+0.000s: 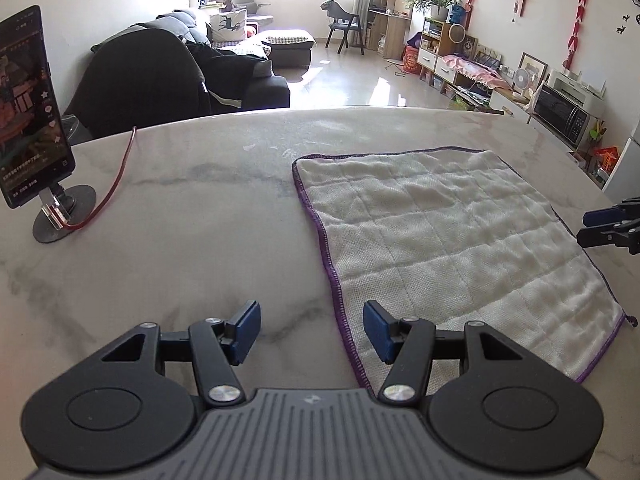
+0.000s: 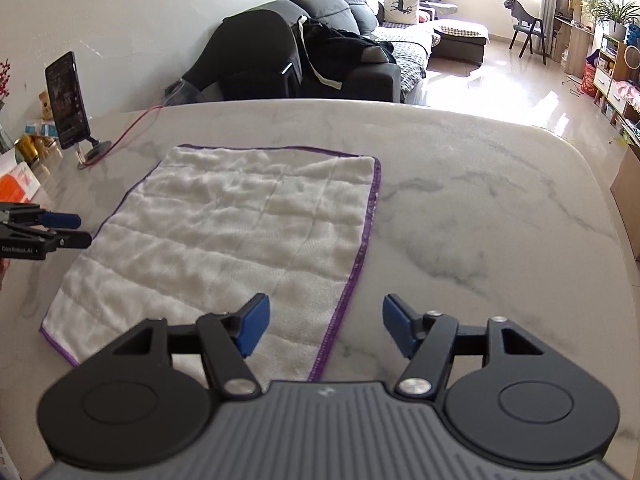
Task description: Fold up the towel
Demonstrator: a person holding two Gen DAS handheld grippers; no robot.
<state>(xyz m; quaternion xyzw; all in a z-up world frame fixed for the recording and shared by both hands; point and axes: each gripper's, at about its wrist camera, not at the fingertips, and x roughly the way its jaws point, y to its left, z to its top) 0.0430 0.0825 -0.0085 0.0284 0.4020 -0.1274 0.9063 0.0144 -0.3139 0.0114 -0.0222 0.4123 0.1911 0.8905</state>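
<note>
Your jaws stand apart and empty on both sides: the left gripper (image 1: 312,332) straddles the near left purple hem of the towel (image 1: 452,248), the right gripper (image 2: 324,328) its near right hem. That placing looks meant for pinching both near corners together. The towel lies flat on the marble table (image 1: 200,220), well clear of the phone on its stand (image 1: 28,112).

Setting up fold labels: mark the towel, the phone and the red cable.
towel (image 2: 224,236), right wrist view, middle of the white cloth.
phone (image 1: 28,108), left wrist view, centre of its screen.
red cable (image 1: 116,186), left wrist view, mid-run on the table.
</note>
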